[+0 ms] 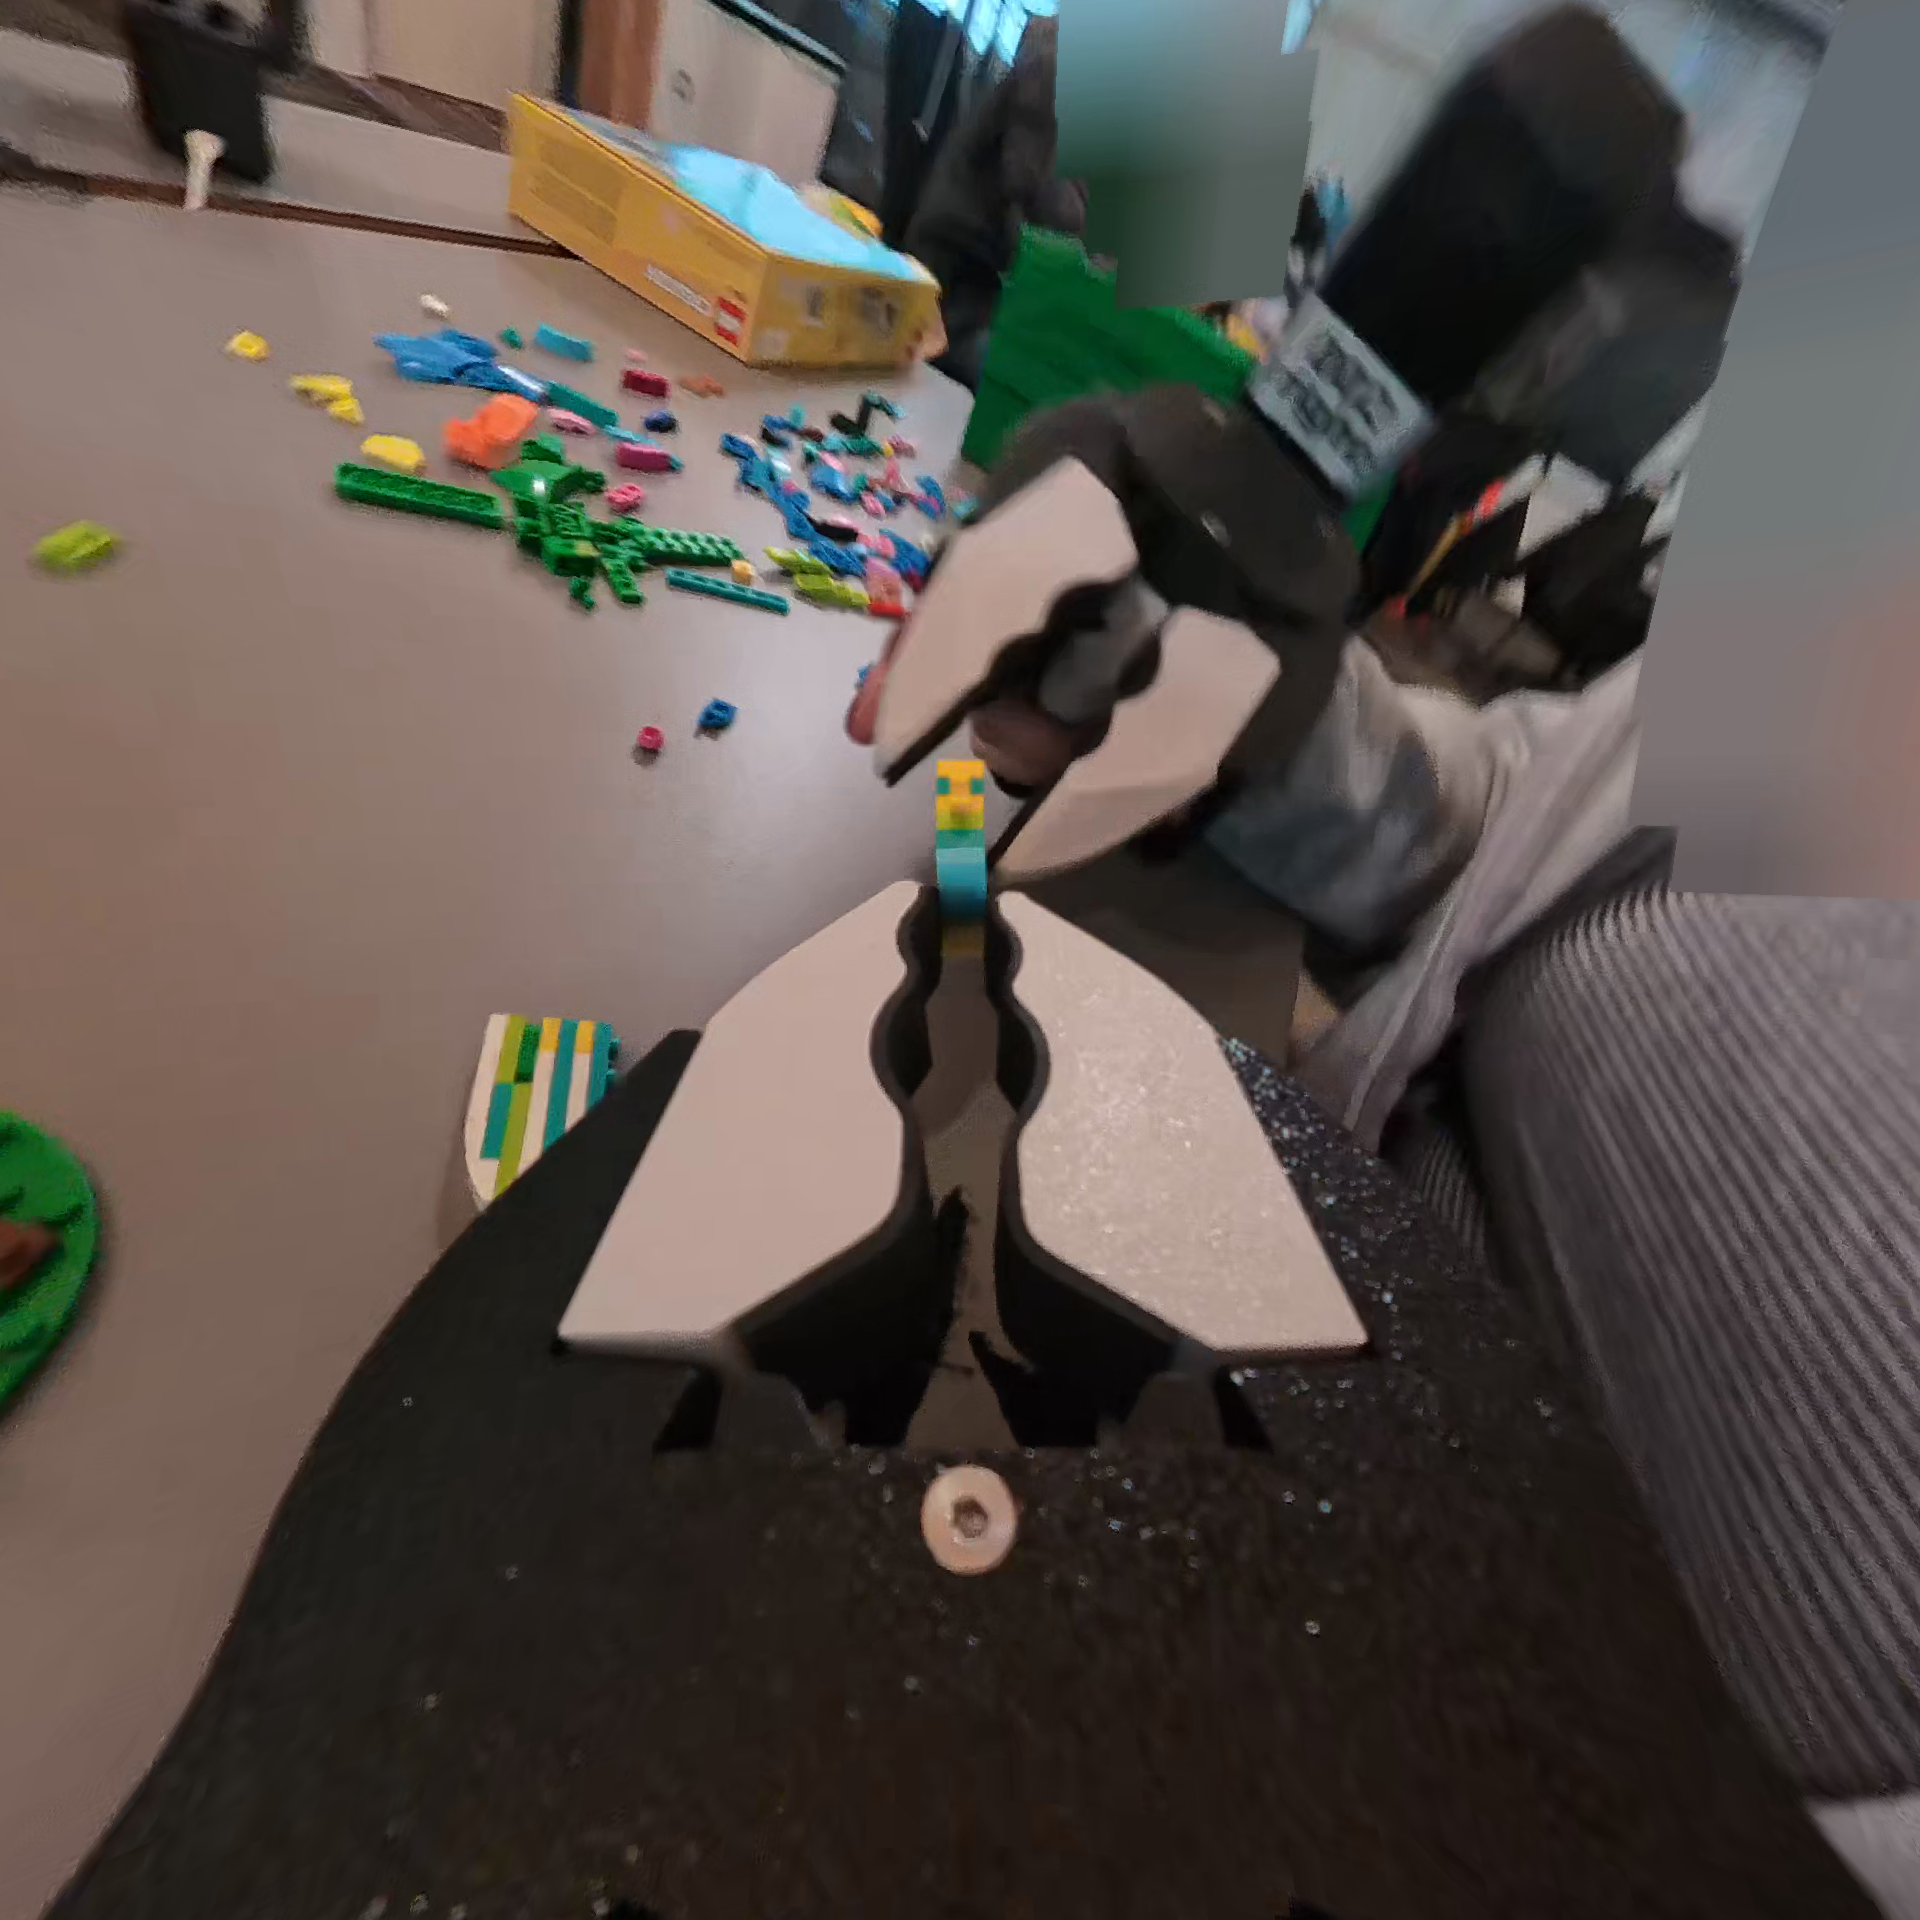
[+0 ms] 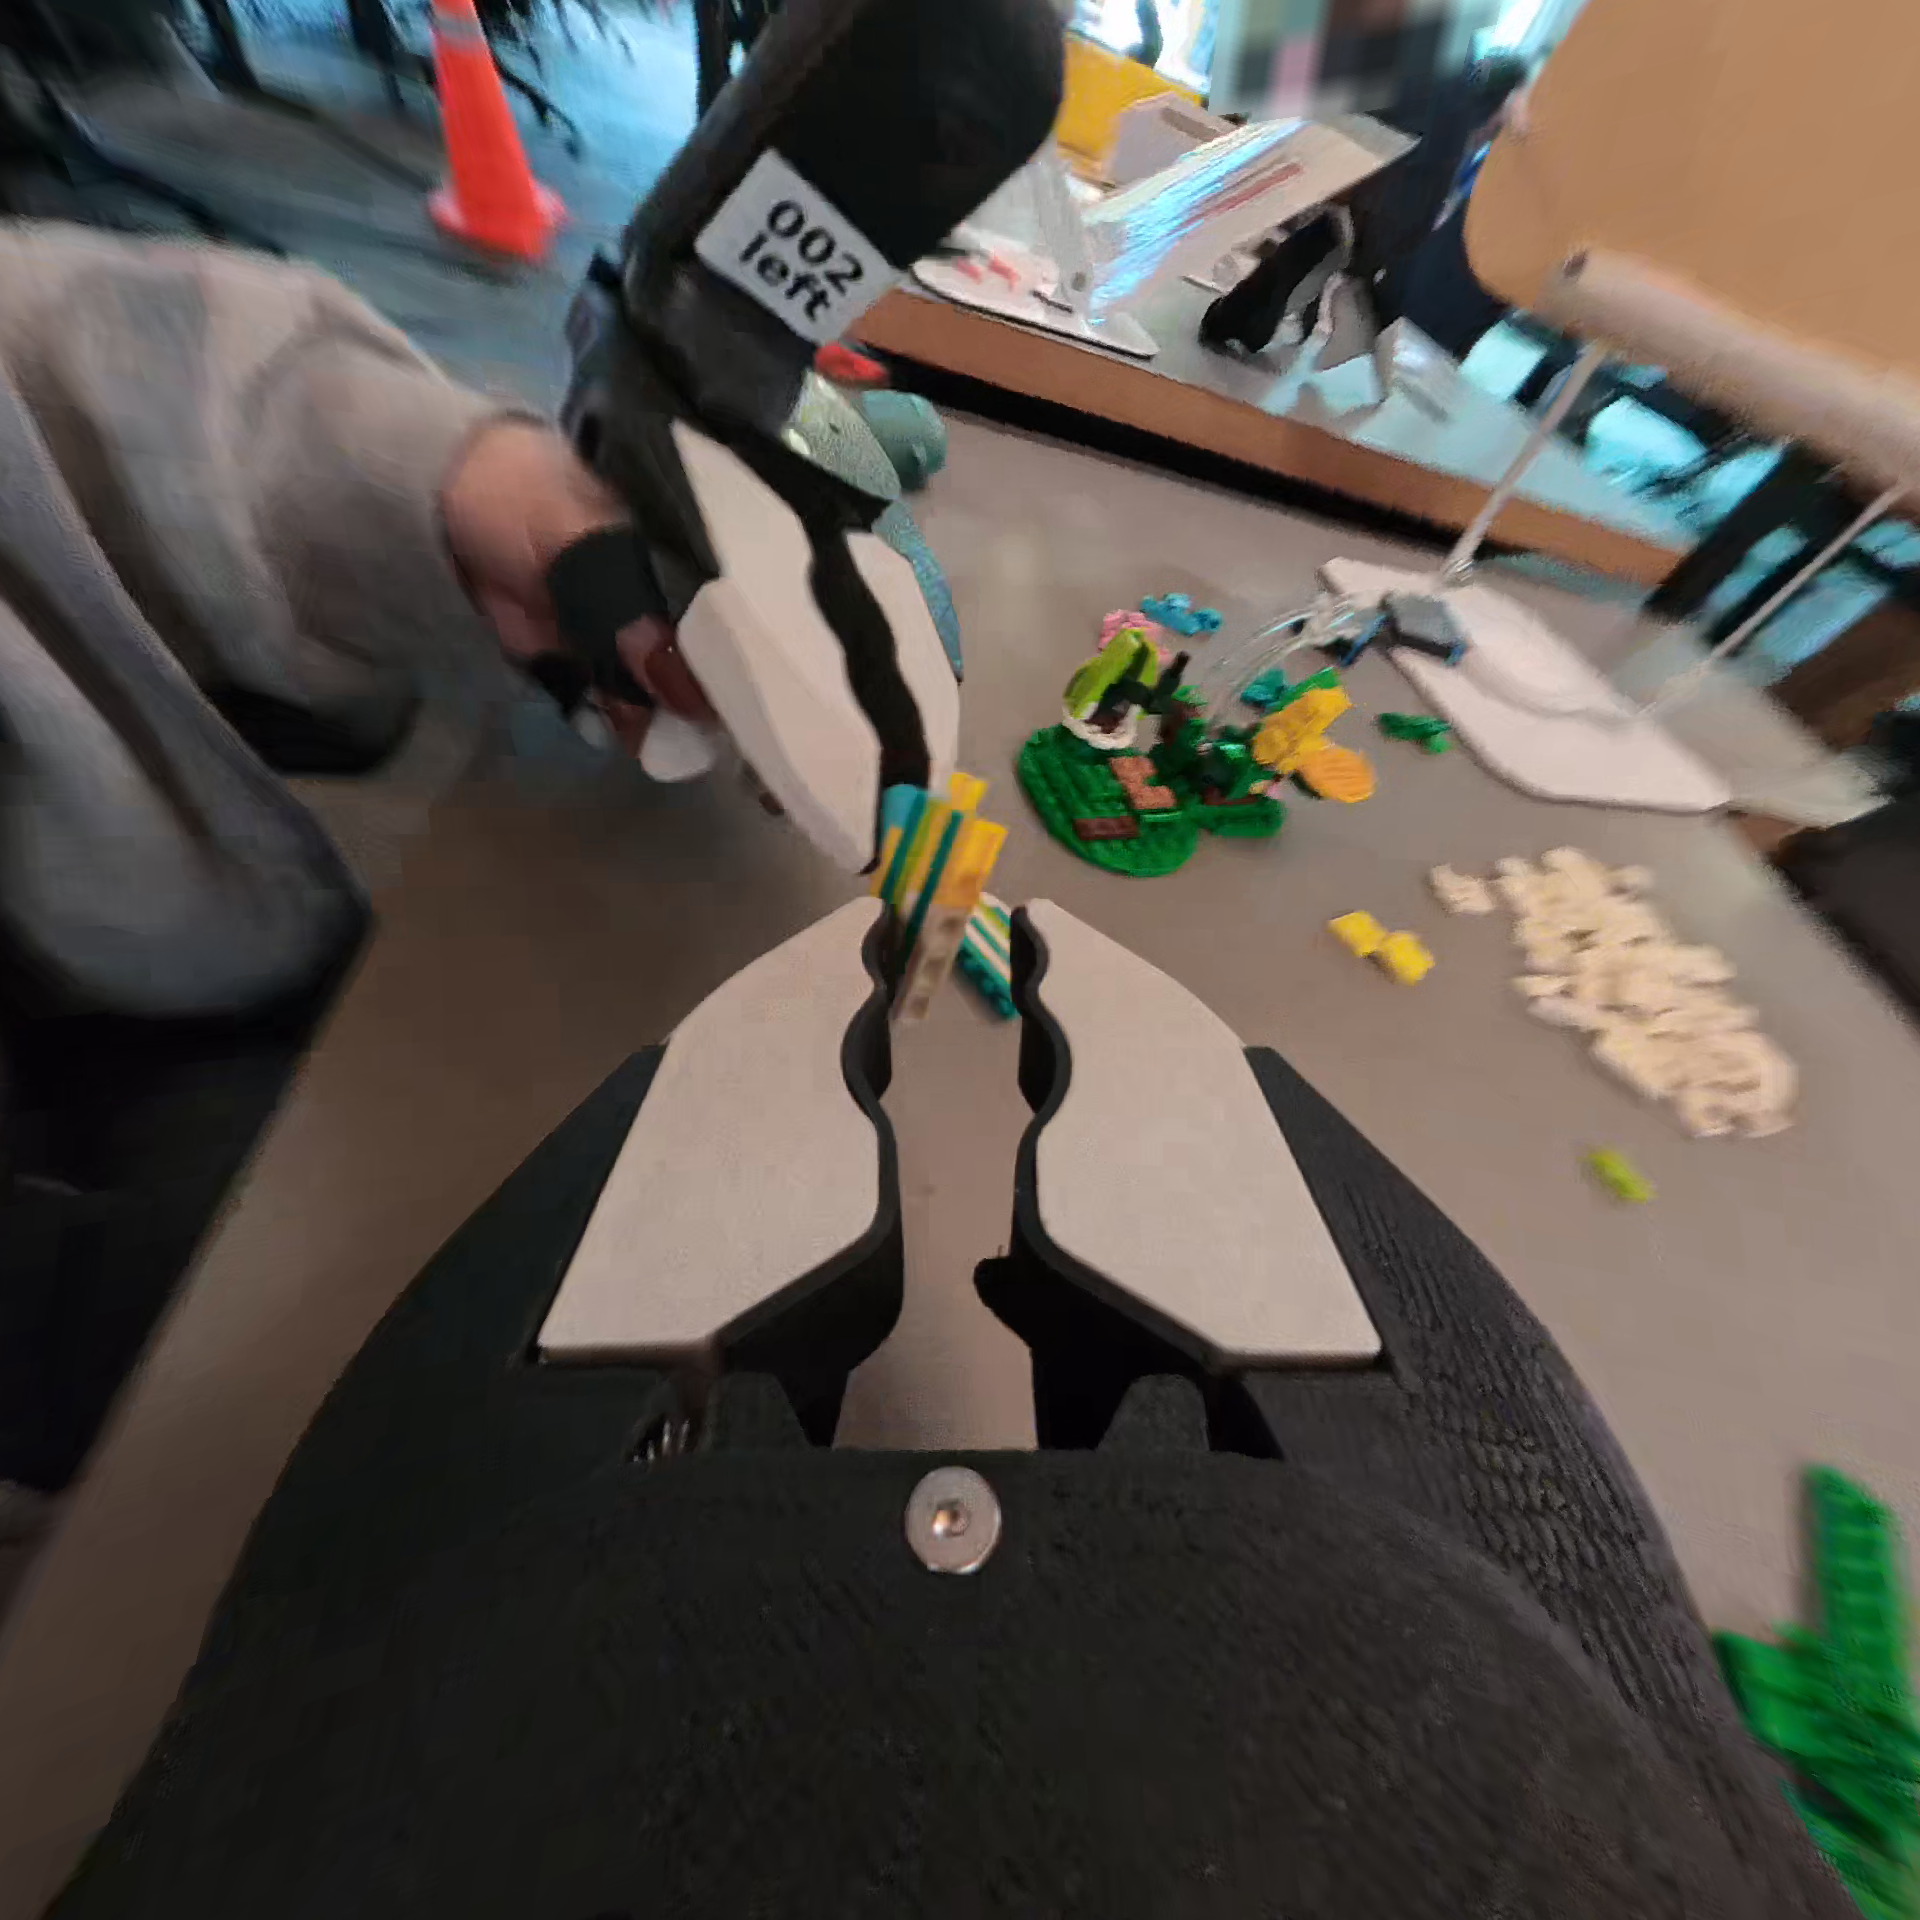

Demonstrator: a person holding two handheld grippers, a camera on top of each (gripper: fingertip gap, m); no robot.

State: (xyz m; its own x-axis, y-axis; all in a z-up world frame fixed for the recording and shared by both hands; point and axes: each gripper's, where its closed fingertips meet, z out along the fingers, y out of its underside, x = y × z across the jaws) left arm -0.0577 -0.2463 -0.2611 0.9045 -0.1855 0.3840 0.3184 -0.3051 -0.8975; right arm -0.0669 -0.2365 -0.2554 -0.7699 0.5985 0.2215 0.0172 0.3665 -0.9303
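Left wrist view: sits just behind the left gripper (image 1: 961,904), looking forward along its jaws and slightly down over the desk (image 1: 260,779), toward scattered loose bricks (image 1: 623,488) and a yellow box (image 1: 717,249) at the far edge.
Right wrist view: sits just behind the right gripper (image 2: 951,914), facing across the desk toward a green brick model (image 2: 1153,769) and a heap of white pieces (image 2: 1621,987).
Nearness: both very close; each gripper's body fills the lower half.
Shared part: the striped brick piece (image 1: 960,831) between the two grippers; each view shows the other gripper facing it.
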